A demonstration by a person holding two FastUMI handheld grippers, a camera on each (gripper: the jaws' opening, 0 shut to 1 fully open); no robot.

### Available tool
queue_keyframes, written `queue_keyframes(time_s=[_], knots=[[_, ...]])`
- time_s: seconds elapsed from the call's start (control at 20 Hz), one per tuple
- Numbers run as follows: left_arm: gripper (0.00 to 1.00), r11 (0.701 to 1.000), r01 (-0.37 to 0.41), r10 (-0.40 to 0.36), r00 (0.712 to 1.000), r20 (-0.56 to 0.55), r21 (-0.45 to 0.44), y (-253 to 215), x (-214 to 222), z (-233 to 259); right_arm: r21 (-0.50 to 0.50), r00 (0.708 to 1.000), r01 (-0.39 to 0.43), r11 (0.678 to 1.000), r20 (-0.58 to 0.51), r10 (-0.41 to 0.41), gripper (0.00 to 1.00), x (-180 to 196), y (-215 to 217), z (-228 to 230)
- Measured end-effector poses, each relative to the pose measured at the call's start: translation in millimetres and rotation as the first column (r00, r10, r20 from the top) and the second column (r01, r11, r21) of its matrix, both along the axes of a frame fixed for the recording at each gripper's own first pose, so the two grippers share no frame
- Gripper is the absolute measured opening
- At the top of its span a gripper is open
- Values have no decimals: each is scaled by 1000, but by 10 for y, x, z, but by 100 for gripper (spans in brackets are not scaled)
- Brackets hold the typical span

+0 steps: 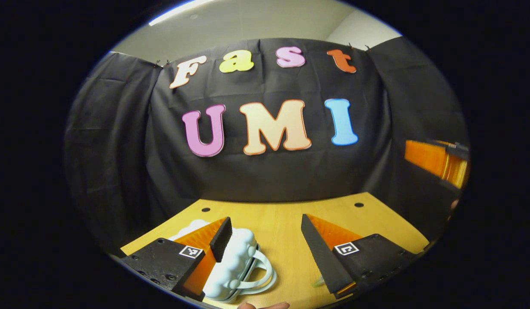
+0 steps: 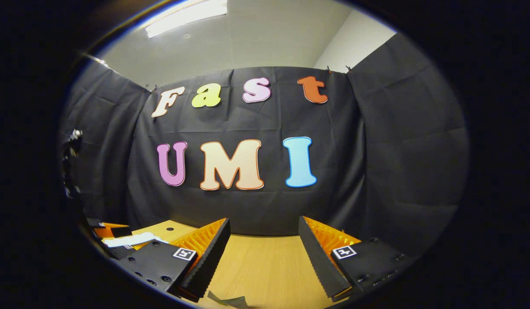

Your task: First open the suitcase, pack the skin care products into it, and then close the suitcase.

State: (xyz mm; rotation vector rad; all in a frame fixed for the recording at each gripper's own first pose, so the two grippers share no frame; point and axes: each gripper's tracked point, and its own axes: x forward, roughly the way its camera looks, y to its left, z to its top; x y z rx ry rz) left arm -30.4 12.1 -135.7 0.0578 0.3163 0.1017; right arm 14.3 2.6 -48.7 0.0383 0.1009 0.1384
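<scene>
In the left gripper view, a fingertip of a person [image 1: 263, 305] is seen at the very bottom edge. Just above it, the left gripper [image 1: 267, 240] is held with its fingers spread wide apart, nothing being pinched between them. A small white suitcase [image 1: 233, 266] with a bumpy shell and a pale looped handle is seen lying closed on the wooden table [image 1: 282, 223], partly under the left finger of this gripper; whether the finger touches the shell cannot be told. A small pale-green object [image 1: 318, 282] is glimpsed by the other finger, too hidden to be named. Two dark holes are set in the table near its far edge. At the right border of this view, part of the other gripper [image 1: 436, 163] is seen, farther off.

In the right gripper view, the right gripper [image 2: 265, 246] is likewise held wide open above bare tabletop [image 2: 256, 266], with nothing gripped. A dark scrap [image 2: 228, 300] lies at the bottom edge. At the far left, the other gripper [image 2: 108, 231] is visible, with a white object [image 2: 134, 239] beside it.
</scene>
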Motion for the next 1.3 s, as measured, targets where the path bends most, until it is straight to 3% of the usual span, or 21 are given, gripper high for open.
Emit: queue_keyframes(time_s=[0.25, 0.35, 0.5, 0.8, 1.1, 1.3], knots=[[96, 999, 18, -25, 990, -141, -50, 54, 33, -491, -28, 999, 35, 999, -12, -35, 99, -15, 16, -16], [95, 998, 54, -56, 976, -209, -15, 40, 35, -722, -49, 999, 51, 998, -10, -51, 99, -14, -16, -15], [95, 995, 89, -101, 947, -306, -55, -73, 1, -1090, -75, 997, 73, 995, -11, -74, 99, -1, -65, -20], [92, 989, 30, -89, 899, -428, -143, 24, 35, -1469, -116, 993, 118, 986, -10, -120, 99, -1, -137, 4], [90, 984, -5, -101, 804, -586, -176, 27, -30, -1857, -163, 990, 138, 977, -3, -140, 99, -30, -139, -9], [82, 983, 3, -127, 741, -660, -186, -58, -42, -2068, -172, 988, 146, 974, -14, -151, 98, -40, -137, -57]])
